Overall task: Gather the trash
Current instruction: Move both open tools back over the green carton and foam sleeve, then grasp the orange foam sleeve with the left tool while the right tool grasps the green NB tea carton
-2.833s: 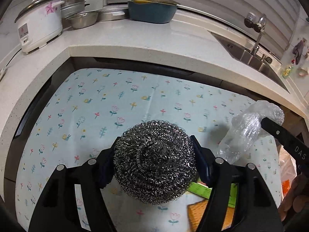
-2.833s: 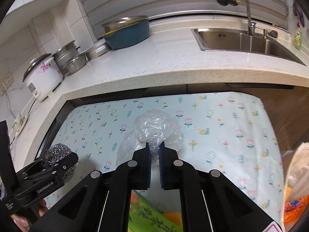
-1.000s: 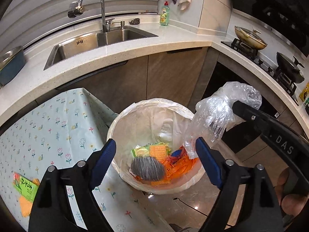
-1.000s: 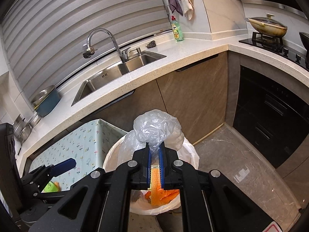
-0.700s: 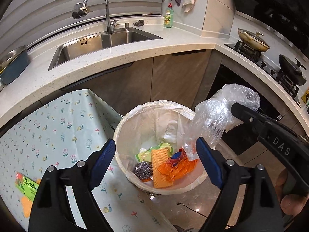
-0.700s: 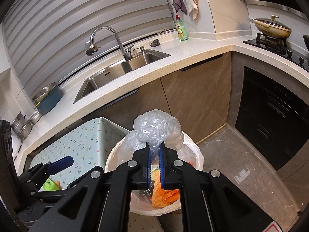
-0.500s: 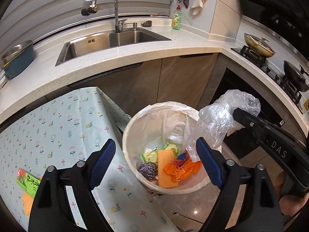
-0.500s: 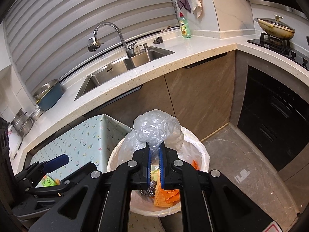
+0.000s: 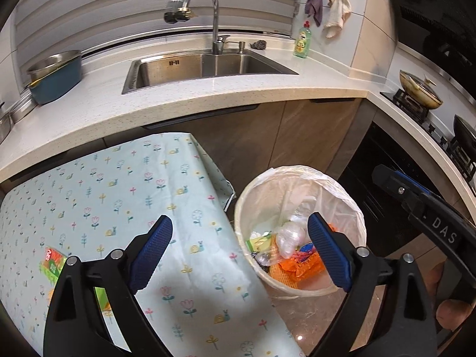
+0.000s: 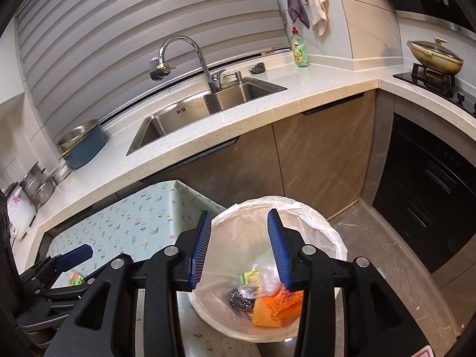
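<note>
— Both grippers stand with their jaws apart and nothing between them. On the right gripper (image 10: 239, 248) the jaws have just been opening, with only the bin showing through the gap; the left gripper (image 9: 239, 254) has just spread a little wider too, and holds nothing.

— And the clear plastic bag?

— That crumpled plastic bag (image 9: 287, 239) lies inside the trash bin (image 9: 299, 169), on top of the rest: a steel scourer (image 10: 241, 296), an orange sponge (image 10: 263, 312), an orange wrapper (image 9: 306, 264) and a bit of green packaging (image 10: 250, 276). All of it sits low in the white liner.

— Where is the bin?

— On the floor, just beside the corner of the flowered tablecloth (image 9: 125, 196). A green packet (image 9: 53, 264) lies on that cloth, partly hidden behind the left gripper's finger.

— Beyond that?

— A pale counter with a steel sink (image 9: 205, 67) and its curved tap (image 10: 181, 56), a green dish-soap bottle (image 10: 300, 49) near the corner, and a lidded pan (image 10: 435, 55) on the hob to the right.
</note>
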